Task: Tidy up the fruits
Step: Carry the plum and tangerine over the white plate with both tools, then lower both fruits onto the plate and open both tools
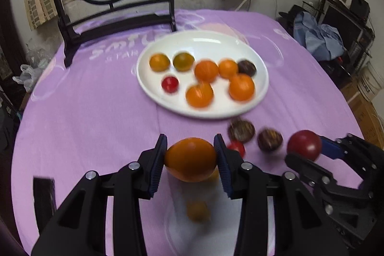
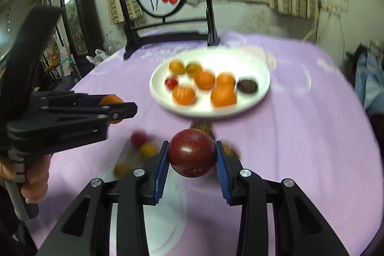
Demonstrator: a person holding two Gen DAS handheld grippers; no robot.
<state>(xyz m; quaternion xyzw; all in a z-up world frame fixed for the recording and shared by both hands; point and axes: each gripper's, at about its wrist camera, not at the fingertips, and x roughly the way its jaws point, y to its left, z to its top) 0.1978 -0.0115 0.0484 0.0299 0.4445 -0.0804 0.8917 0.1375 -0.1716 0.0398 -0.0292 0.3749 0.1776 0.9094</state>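
A round table under a soft purple cloth (image 1: 96, 112) holds a glossy white plate (image 1: 261, 78) near its middle, with bare cloth all around it. The plate carries smooth orange, red and dark fruits. The left gripper (image 1: 190, 157) pinches a smooth orange fruit (image 1: 190, 160) above the near cloth. The right gripper (image 2: 191, 154) pinches a shiny dark red plum (image 2: 191, 152). Loose small fruits lie between the grippers and the plate.
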